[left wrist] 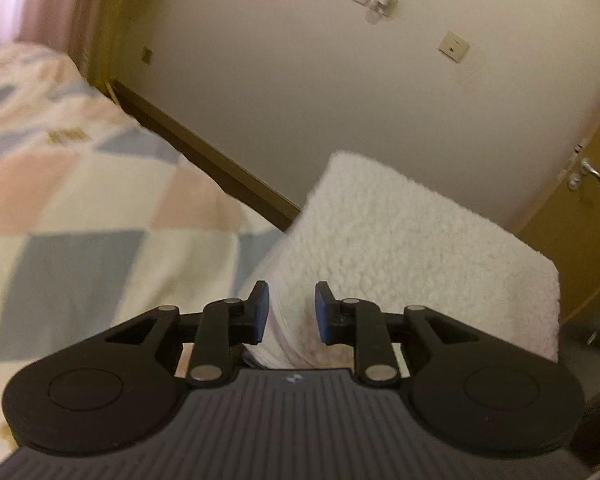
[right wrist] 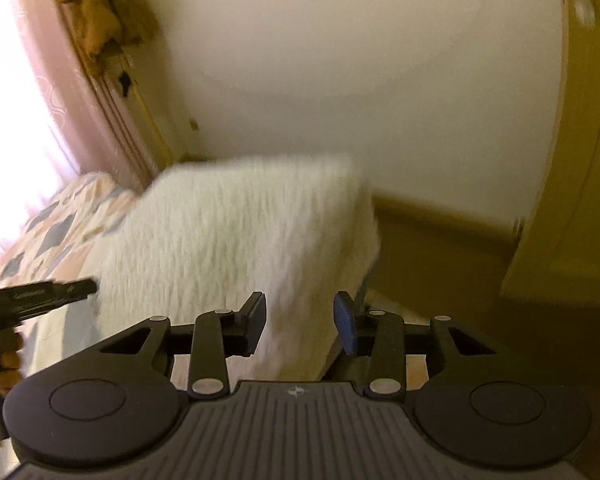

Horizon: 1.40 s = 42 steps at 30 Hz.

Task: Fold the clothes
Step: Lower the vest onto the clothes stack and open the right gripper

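A folded white fleece garment [left wrist: 400, 240] lies on the patchwork bedspread [left wrist: 80, 200], near the bed's edge. My left gripper [left wrist: 288, 310] is open, its blue-padded fingers just short of the garment's near edge with nothing between them. In the right wrist view the same garment [right wrist: 240, 240] fills the middle, blurred by motion. My right gripper [right wrist: 300, 322] is open, its jaws on either side of the garment's near corner without closing on it. The left gripper [right wrist: 40, 296] also shows at the left edge of the right wrist view, held by a hand.
The bed runs along a cream wall [left wrist: 340, 80] with a brown skirting board [left wrist: 204, 148]. A yellow door [left wrist: 580, 200] with a metal handle stands at the right. A pink curtain [right wrist: 60, 100] and a bright window are at the left. Dark floor [right wrist: 440, 260] lies beside the bed.
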Each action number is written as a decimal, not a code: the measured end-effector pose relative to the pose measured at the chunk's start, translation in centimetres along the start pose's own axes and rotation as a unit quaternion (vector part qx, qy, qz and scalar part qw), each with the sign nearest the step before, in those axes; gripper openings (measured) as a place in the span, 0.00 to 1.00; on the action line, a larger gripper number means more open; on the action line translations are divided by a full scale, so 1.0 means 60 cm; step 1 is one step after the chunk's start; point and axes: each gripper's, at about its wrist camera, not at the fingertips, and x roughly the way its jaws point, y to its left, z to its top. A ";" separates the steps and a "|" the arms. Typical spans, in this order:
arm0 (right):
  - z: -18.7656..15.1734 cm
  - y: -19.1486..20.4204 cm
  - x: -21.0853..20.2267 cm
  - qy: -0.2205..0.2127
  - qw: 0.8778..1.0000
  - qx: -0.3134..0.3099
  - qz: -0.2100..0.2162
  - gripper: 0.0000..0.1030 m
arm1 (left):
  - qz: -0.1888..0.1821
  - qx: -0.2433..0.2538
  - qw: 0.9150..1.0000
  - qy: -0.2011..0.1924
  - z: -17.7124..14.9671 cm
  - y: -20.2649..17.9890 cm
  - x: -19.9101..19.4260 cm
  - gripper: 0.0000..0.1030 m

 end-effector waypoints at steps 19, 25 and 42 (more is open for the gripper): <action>-0.027 -0.025 0.165 -0.080 0.991 -0.097 -0.044 0.28 | -0.018 0.165 0.986 -0.001 0.021 -0.184 0.161 0.15; -0.026 -0.026 0.203 -0.060 0.993 -0.089 -0.045 0.28 | -0.006 0.158 0.987 0.023 0.043 -0.187 0.191 0.15; -0.017 -0.028 0.097 -0.091 0.993 -0.077 -0.006 0.31 | 0.040 0.185 0.979 0.072 0.000 -0.219 0.068 0.14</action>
